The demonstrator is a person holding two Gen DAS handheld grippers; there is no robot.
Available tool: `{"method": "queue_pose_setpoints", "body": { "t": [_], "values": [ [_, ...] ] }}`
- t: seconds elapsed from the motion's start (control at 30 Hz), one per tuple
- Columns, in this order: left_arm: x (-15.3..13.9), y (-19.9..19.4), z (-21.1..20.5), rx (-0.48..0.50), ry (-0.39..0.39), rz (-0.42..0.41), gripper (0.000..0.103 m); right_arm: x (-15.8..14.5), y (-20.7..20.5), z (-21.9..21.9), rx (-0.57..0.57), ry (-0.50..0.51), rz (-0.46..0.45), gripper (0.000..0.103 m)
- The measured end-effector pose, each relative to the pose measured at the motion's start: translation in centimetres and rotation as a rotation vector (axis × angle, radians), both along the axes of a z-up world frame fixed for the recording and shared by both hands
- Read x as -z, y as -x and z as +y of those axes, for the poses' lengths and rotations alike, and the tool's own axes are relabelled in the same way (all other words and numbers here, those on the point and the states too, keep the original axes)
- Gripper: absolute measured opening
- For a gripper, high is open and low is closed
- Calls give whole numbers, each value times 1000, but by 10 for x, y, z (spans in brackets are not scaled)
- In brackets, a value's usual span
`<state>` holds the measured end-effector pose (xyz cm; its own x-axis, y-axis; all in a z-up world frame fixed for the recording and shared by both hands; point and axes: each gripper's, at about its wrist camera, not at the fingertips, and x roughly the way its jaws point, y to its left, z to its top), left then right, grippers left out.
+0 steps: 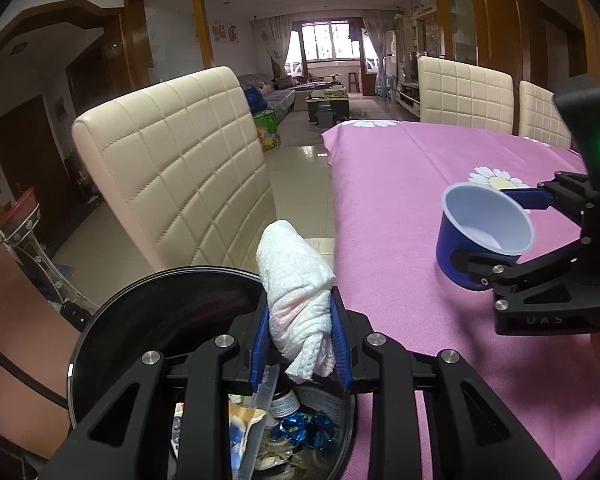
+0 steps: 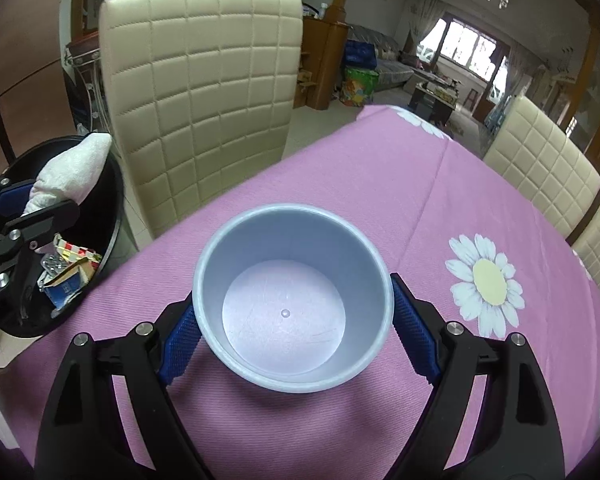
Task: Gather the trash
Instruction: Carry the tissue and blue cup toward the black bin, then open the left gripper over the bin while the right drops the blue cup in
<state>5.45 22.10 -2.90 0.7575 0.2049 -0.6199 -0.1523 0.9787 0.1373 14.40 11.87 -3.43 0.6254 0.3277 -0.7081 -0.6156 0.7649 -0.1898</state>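
My left gripper (image 1: 300, 332) is shut on a crumpled white paper towel (image 1: 296, 280) and holds it over the open black trash bin (image 1: 140, 312), which holds wrappers and a small bottle. In the right wrist view the towel (image 2: 72, 172) and the bin (image 2: 112, 208) show at the far left, beside the table edge. My right gripper (image 2: 296, 320) is shut on an empty blue plastic cup with a white inside (image 2: 292, 296), held upright just above the pink tablecloth (image 2: 380, 184). The cup (image 1: 484, 232) and right gripper (image 1: 500, 236) also show at the right of the left wrist view.
A cream quilted chair (image 1: 180, 168) stands behind the bin at the table's left side. Two more cream chairs (image 2: 540, 168) line the far side. The pink cloth has daisy prints (image 2: 488, 280). A living room lies beyond.
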Motion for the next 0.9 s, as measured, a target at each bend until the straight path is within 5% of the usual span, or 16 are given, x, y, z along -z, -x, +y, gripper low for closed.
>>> {"method": "queue_pose_setpoints", "body": {
  "t": [0.77,0.83,0.9],
  "values": [
    [-2,44,65,-159,22,6,29,-25,64,81,-227,-5,-52,84],
    [-2,45,68,-169,28,17,40,-25,67,84,-236,-2,-56,84],
    [-3,45,71,-177,50,23,67,-25,69,85,-243,3,-60,84]
  ]
}}
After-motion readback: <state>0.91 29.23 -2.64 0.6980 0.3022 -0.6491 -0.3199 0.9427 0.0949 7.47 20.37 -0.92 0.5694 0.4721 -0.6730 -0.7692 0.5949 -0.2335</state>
